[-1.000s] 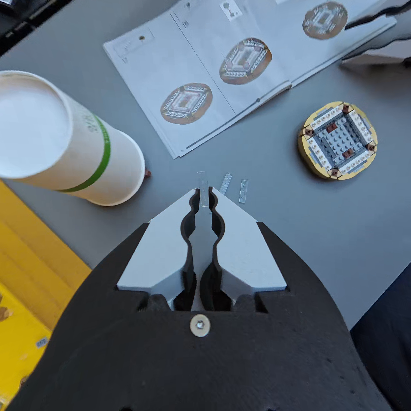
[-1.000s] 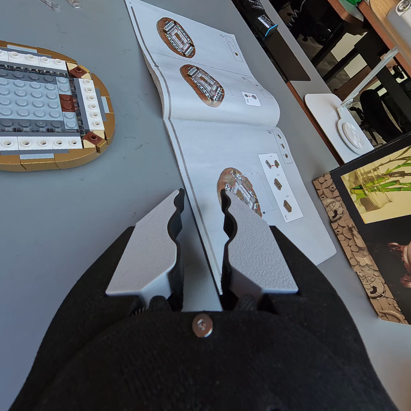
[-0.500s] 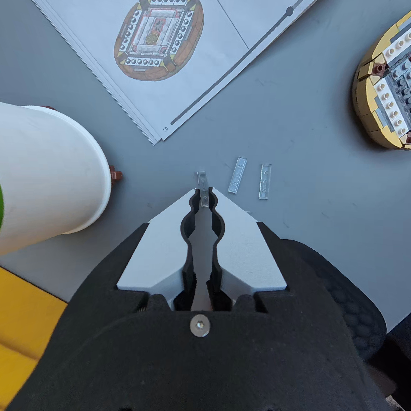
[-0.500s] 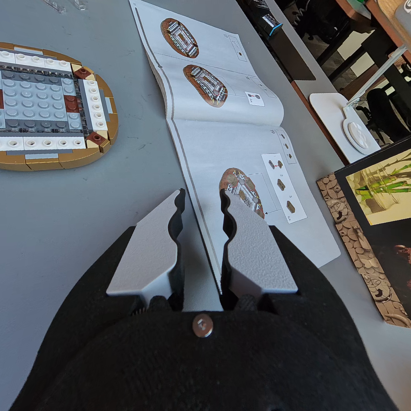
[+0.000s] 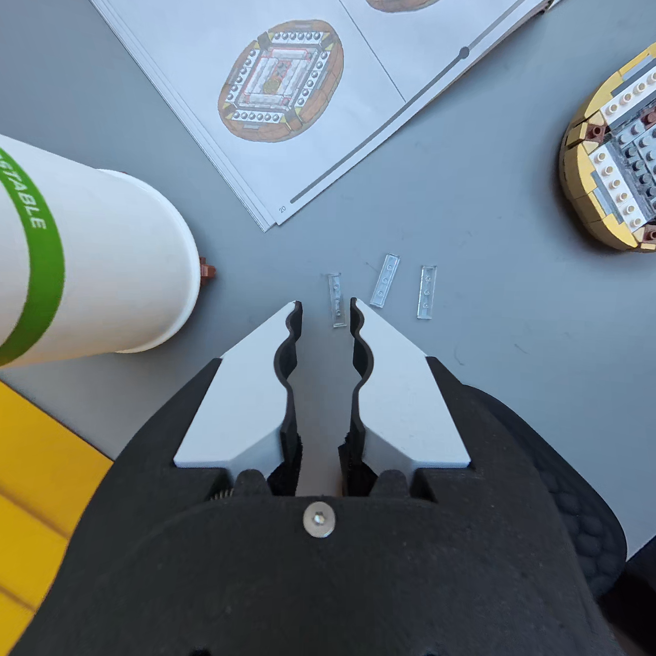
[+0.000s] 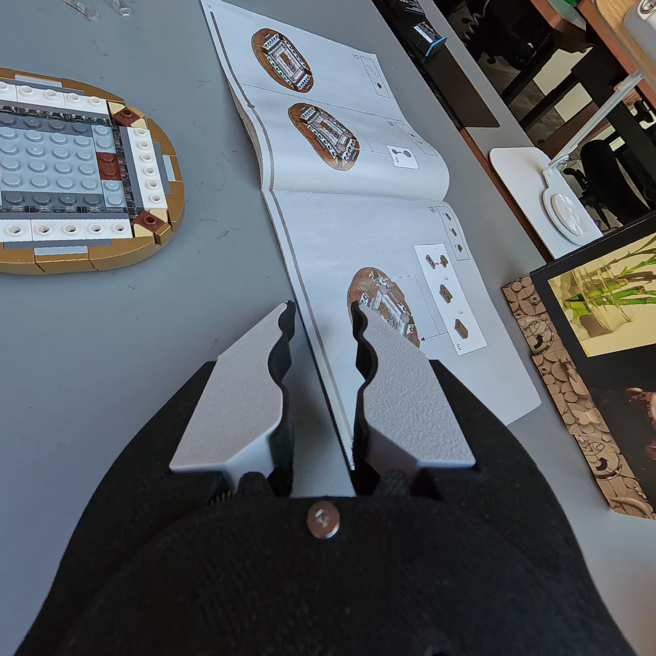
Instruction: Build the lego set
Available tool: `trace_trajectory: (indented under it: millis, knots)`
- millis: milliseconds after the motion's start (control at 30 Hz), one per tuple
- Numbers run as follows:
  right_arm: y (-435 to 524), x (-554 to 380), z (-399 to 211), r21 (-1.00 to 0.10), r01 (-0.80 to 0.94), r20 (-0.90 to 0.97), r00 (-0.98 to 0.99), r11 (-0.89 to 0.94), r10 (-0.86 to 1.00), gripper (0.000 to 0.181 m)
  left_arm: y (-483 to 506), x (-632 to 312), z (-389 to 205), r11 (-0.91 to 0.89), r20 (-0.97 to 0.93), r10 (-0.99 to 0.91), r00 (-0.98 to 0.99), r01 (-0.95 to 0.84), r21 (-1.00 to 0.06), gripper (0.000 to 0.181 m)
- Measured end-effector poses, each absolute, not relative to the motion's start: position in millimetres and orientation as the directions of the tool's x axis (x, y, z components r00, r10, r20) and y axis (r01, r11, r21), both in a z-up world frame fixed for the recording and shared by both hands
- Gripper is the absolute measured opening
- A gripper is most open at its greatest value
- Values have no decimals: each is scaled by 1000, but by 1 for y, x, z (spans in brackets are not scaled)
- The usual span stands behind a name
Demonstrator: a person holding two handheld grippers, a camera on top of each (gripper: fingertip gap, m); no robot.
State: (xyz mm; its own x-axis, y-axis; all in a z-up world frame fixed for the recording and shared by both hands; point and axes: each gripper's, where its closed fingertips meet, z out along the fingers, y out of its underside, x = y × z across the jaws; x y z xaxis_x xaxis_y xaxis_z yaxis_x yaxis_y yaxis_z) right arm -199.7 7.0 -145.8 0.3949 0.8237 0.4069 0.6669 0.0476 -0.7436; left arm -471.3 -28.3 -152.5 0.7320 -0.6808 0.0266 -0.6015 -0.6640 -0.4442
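Observation:
Three clear thin lego plates lie on the grey table in the left wrist view: one (image 5: pixel 337 300) just past my left gripper's tips, a second (image 5: pixel 385 279) and a third (image 5: pixel 426 292) to its right. My left gripper (image 5: pixel 326 306) is open and empty, with the first plate lying free between its tips. The round gold-rimmed lego base (image 5: pixel 617 170) with white and grey studs sits at the right; it also shows in the right wrist view (image 6: pixel 71 170). My right gripper (image 6: pixel 323 307) is open and empty, over the edge of the instruction booklet (image 6: pixel 355 220).
A white paper cup (image 5: pixel 92 248) with a green band stands at the left, a small brown lego piece (image 5: pixel 207 276) at its foot. A yellow box (image 5: pixel 35 479) lies at lower left. The open booklet (image 5: pixel 284 106) lies ahead. The set's box (image 6: pixel 603 337) lies at the right table edge.
My left gripper has opened and let go of the clear plate, which now lies on the table between its tips. The right gripper has shifted a little toward the lego base.

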Motion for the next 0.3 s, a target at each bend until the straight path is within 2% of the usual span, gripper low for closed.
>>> trace_trajectory:
  millis: [33, 300]
  knots:
    - [7, -200, -145, -746, 664, 406, 397, 47, 823, 32, -27, -472, -148, -661, 22, -674, 738, -590, -464, 25]
    - [13, -195, -115, -855, 517, 344, 499, 45, 795, 33, -33, -473, -123, -632, 19, -642, 767, -516, -578, 22]
